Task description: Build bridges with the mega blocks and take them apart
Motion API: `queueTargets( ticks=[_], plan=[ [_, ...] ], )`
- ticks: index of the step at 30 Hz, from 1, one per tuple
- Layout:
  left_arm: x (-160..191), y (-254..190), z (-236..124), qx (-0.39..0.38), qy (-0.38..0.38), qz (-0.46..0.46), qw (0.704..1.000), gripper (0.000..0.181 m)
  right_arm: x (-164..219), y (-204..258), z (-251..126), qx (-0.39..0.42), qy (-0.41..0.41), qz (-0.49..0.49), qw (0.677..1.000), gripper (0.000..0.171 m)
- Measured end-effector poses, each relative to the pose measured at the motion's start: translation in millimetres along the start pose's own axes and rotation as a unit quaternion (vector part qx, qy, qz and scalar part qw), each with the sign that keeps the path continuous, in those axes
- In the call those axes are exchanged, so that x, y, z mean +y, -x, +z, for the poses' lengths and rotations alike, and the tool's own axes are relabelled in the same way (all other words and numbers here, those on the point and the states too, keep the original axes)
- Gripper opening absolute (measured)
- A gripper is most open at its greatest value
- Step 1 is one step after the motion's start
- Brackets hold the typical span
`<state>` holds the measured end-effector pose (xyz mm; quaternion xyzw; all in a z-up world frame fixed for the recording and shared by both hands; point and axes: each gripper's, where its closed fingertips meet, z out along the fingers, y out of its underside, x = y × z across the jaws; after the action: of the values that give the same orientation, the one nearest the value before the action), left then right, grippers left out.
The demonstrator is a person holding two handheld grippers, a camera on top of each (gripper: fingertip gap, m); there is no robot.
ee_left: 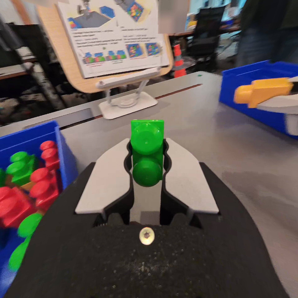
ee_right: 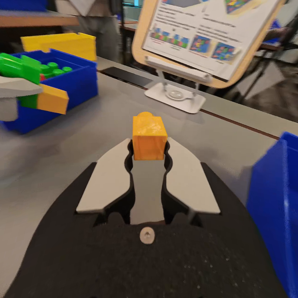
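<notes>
Grey table point(ee_left: 209, 161); yellow bin point(ee_right: 64, 43) only behind left tongs point(ee_right: 40, 90).

My right gripper point(ee_right: 148, 149) clamps an orange block point(ee_right: 149, 141) above the grey table point(ee_right: 96, 145). At far left, my left gripper point(ee_right: 21, 90) holds a green block point(ee_right: 21, 69) before a blue bin point(ee_right: 77, 83). A document stand point(ee_right: 175, 98) sits behind.

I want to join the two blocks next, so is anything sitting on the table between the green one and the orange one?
Nothing visible does. The left tongs grip the green two-stud plastic block, the right tongs the orange one-stud block; only bare grey tabletop lies between them.
</notes>
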<state>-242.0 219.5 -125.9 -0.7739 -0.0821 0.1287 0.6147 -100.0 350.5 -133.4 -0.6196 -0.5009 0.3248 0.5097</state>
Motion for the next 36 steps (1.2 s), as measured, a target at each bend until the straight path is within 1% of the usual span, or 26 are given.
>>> queueTargets(
  ticks=[1, 2, 6, 9, 11, 14, 17, 18, 20, 24, 26, 28, 30, 36],
  plan=[
    [5, 5, -2, -0.035, 0.009, 0.009, 0.999, 0.036, 3, -3, -3, 0.026, 0.001, -0.004, 1.000, 0.036],
    [7, 6, -4, -0.047, 0.010, 0.010, 0.999, 0.036, 7, -5, -6, 0.050, 0.002, -0.007, 0.999, 0.036],
    [18, 1, -7, -0.050, 0.016, 0.003, 0.999, 0.036, 13, -20, -24, 0.097, -0.003, 0.006, 0.995, 0.036],
    [21, -1, -6, -0.044, 0.021, 0.003, 0.999, 0.036, 10, -45, -42, 0.120, -0.001, 0.016, 0.993, 0.037],
    [22, -4, -5, -0.034, 0.022, -0.004, 0.999, 0.036, 4, -80, -59, 0.157, 0.004, 0.011, 0.988, 0.037],
    [25, -7, -4, -0.022, 0.026, -0.010, 0.999, 0.036, 0, -151, -82, 0.201, 0.022, 0.029, 0.979, 0.037],
    [24, -11, -4, -0.016, 0.025, -0.009, 1.000, 0.036, 6, -225, -92, 0.240, 0.056, 0.041, 0.968, 0.037],
    [24, -11, -4, -0.016, 0.025, -0.008, 1.000, 0.036, 10, -247, -91, 0.251, 0.063, 0.044, 0.965, 0.037],
    [24, -14, -4, -0.010, 0.025, -0.009, 1.000, 0.036, 28, -280, -78, 0.245, 0.098, 0.070, 0.962, 0.037],
    [23, -23, -4, 0.002, 0.026, -0.004, 1.000, 0.036, 73, -319, -38, 0.228, 0.166, 0.108, 0.953, 0.037],
    [23, -28, -4, 0.008, 0.024, 0.000, 1.000, 0.036, 99, -329, -19, 0.222, 0.205, 0.128, 0.945, 0.037],
    [22, -32, -4, 0.014, 0.025, 0.003, 1.000, 0.036, 115, -336, -7, 0.226, 0.225, 0.142, 0.937, 0.037],
    [22, -35, -4, 0.017, 0.024, 0.006, 1.000, 0.036, 128, -345, -1, 0.243, 0.243, 0.147, 0.927, 0.037],
    [22, -38, -5, 0.027, 0.024, 0.004, 0.999, 0.036, 151, -359, 3, 0.263, 0.259, 0.159, 0.916, 0.037]
  ],
)
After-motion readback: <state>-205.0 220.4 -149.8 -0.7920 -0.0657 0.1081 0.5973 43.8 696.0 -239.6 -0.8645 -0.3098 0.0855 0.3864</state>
